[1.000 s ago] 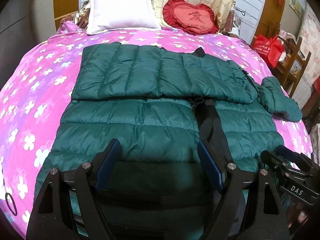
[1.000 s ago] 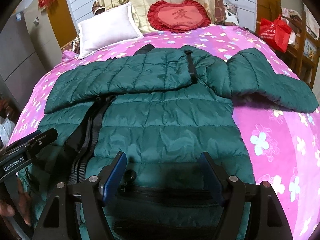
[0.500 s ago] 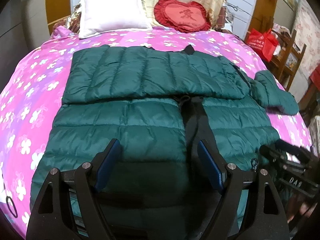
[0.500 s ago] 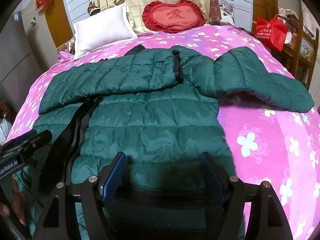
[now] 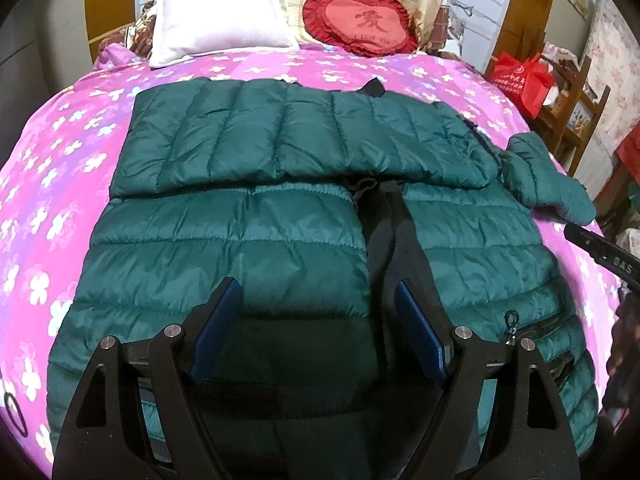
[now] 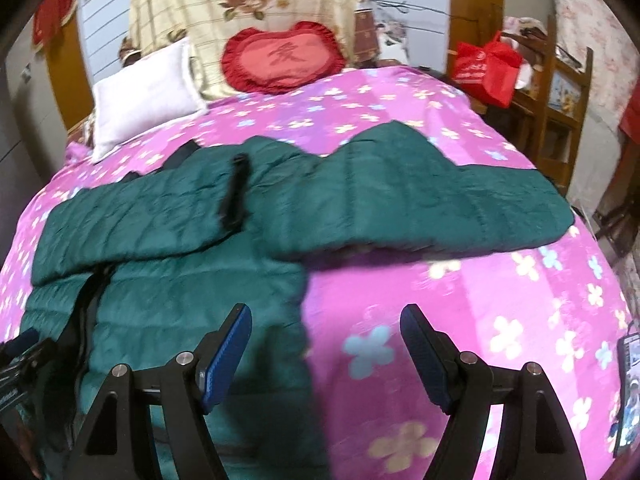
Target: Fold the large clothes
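A dark green quilted jacket lies flat on the pink flowered bedspread, front up, with a black zipper band down its middle. Its left sleeve is folded across the chest. Its right sleeve stretches out sideways over the bedspread. My left gripper hovers open above the jacket's lower hem, nothing between its blue pads. My right gripper is open too, above the jacket's right side edge and the bare bedspread. The other gripper's tip shows at the right edge of the left wrist view.
A white pillow and a red heart cushion lie at the head of the bed. A red bag sits on wooden furniture right of the bed. A phone-like object lies at the bed's right edge.
The right gripper has swung rightward, from over the jacket's hem to over its side edge and the bedspread. The left gripper has barely moved. The jacket lies as before.
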Motion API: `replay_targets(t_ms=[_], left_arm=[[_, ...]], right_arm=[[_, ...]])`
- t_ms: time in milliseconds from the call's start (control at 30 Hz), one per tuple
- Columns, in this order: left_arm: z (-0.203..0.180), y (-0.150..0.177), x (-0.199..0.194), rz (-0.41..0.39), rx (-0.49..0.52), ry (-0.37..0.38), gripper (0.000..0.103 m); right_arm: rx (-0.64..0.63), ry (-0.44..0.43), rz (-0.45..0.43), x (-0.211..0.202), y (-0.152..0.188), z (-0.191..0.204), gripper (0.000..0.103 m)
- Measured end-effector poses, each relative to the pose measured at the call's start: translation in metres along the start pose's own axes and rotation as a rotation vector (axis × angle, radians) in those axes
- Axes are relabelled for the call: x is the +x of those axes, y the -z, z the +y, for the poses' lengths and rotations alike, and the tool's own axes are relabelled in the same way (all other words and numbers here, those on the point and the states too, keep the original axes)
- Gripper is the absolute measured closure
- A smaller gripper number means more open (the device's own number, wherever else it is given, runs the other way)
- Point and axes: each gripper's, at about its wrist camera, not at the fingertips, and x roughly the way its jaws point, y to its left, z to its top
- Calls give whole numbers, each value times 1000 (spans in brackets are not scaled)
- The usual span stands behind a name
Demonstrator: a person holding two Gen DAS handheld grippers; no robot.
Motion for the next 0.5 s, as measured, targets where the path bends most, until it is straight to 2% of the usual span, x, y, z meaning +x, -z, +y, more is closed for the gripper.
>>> replay_targets(t_ms=[200, 500], left_arm=[[4, -6, -3, -30, -15, 33, 23], [17, -7, 11, 19, -68, 29, 23]], right_arm=[[44, 46, 1, 10, -10, -32, 28], [150, 105, -16, 24, -25, -91, 28]])
